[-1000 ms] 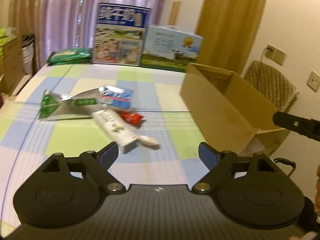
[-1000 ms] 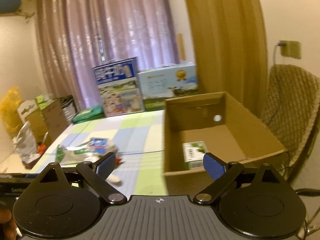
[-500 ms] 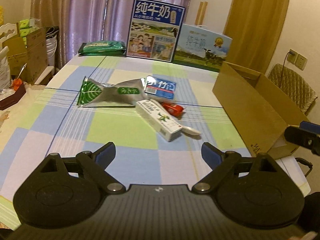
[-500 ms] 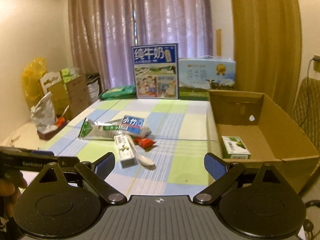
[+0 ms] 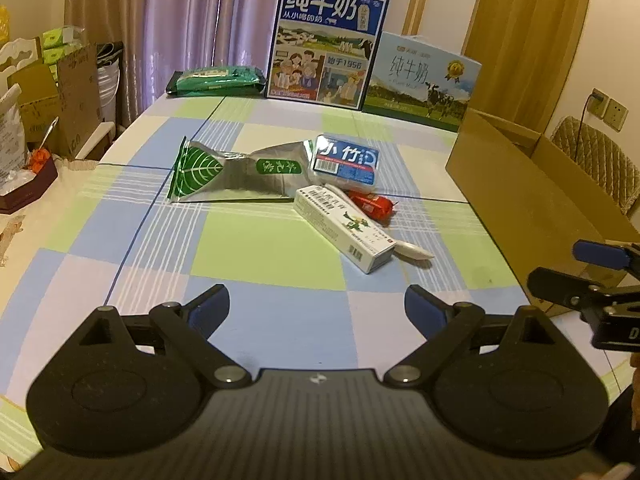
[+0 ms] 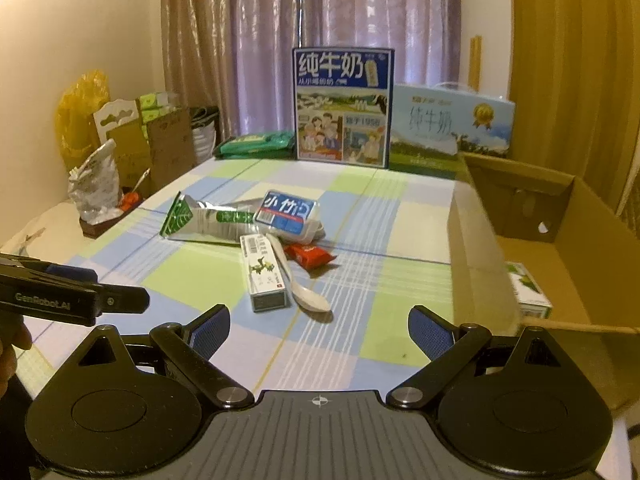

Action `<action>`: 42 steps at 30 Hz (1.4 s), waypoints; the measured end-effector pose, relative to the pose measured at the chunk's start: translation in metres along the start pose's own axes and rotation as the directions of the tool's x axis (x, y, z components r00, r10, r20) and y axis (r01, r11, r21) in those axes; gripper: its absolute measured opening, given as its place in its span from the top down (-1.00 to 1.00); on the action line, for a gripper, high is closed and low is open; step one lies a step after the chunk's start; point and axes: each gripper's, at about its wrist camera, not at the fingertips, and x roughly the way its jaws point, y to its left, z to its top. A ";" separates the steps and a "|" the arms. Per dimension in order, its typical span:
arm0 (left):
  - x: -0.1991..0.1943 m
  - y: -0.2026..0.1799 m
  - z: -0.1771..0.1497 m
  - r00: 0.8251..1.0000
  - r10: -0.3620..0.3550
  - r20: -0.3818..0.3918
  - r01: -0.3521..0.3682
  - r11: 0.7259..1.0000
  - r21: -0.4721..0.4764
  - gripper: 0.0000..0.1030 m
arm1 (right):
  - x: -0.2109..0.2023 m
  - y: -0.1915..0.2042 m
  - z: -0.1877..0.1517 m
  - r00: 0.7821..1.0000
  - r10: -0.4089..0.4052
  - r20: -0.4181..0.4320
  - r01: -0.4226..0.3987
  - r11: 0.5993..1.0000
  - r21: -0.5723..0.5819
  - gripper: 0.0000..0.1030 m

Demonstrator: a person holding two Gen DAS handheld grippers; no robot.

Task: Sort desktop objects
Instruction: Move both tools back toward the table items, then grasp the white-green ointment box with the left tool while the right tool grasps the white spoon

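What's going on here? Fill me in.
A person is sorting table clutter into a cardboard box. Both hand-held grippers, left and right, are open and empty, above the near edge of the table. One green-and-white carton is in the box. A foil bag, blue pack, long box, spoon and red packet lie on the table.

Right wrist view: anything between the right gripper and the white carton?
Nothing. Only bare checked tablecloth lies between the right gripper and the white carton, seen in the right wrist view.
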 end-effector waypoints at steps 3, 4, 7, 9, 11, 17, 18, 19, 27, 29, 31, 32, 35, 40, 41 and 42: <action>0.008 0.005 0.001 1.000 0.006 -0.012 -0.006 1.000 0.001 -0.79 | 0.016 0.000 -0.001 1.000 0.006 -0.018 -0.006 1.000 -0.009 -0.81; 0.011 0.007 0.001 1.000 0.009 -0.016 -0.009 1.000 0.006 -0.79 | 0.022 -0.001 -0.001 1.000 0.006 -0.024 -0.007 1.000 -0.013 -0.81; 0.020 0.011 0.002 0.999 0.018 -0.028 -0.017 1.000 0.019 -0.79 | 0.040 -0.004 -0.002 0.999 0.005 -0.051 -0.006 1.000 -0.025 -0.81; 0.026 0.012 0.003 0.999 0.020 -0.032 -0.019 0.999 0.027 -0.79 | 0.051 -0.006 -0.002 0.998 0.001 -0.064 -0.003 0.999 -0.033 -0.80; 0.032 0.014 0.005 0.999 0.019 -0.037 -0.018 0.999 0.034 -0.79 | 0.063 -0.009 -0.002 0.997 -0.007 -0.077 0.004 0.999 -0.043 -0.80; 0.049 0.015 0.011 0.999 0.011 -0.046 -0.009 0.999 0.054 -0.79 | 0.098 -0.016 0.000 0.992 -0.007 -0.129 -0.003 0.997 -0.079 -0.54; 0.053 0.015 0.012 0.999 0.010 -0.048 -0.008 0.998 0.058 -0.79 | 0.104 -0.017 0.001 0.991 -0.006 -0.136 -0.006 0.996 -0.085 -0.47; 0.055 0.015 0.013 0.999 0.009 -0.049 -0.006 0.998 0.061 -0.79 | 0.109 -0.018 0.002 0.990 0.000 -0.143 -0.013 0.996 -0.086 -0.43; 0.074 0.008 0.020 0.998 -0.010 -0.060 0.015 0.996 0.087 -0.79 | 0.143 -0.032 0.008 0.976 0.092 -0.197 -0.099 0.995 -0.026 -0.03; 0.077 0.008 0.021 0.998 -0.013 -0.062 0.018 0.996 0.091 -0.79 | 0.148 -0.033 0.009 0.973 0.109 -0.204 -0.118 0.992 -0.032 0.00; 0.080 0.008 0.022 0.998 -0.014 -0.063 0.020 0.996 0.092 -0.79 | 0.154 -0.034 0.009 0.969 0.122 -0.216 -0.131 0.991 -0.027 0.04; 0.081 0.008 0.022 0.998 -0.015 -0.064 0.021 0.996 0.091 -0.79 | 0.158 -0.034 0.009 0.967 0.126 -0.222 -0.134 0.991 -0.024 0.10; 0.085 0.010 0.022 0.998 -0.014 -0.068 0.020 0.996 0.088 -0.80 | 0.164 -0.034 0.009 0.966 0.128 -0.224 -0.136 0.991 -0.020 0.20; 0.089 0.013 0.019 0.997 -0.008 -0.080 0.015 0.996 0.086 -0.80 | 0.166 -0.028 0.010 0.965 0.144 -0.220 -0.157 0.987 -0.040 0.42; 0.089 0.014 0.018 0.997 -0.006 -0.081 0.013 0.996 0.083 -0.80 | 0.165 -0.024 0.010 0.964 0.152 -0.220 -0.167 0.984 -0.054 0.53; 0.089 0.015 0.018 0.997 -0.005 -0.082 0.012 0.997 0.081 -0.80 | 0.164 -0.020 0.009 0.963 0.158 -0.221 -0.177 0.982 -0.071 0.69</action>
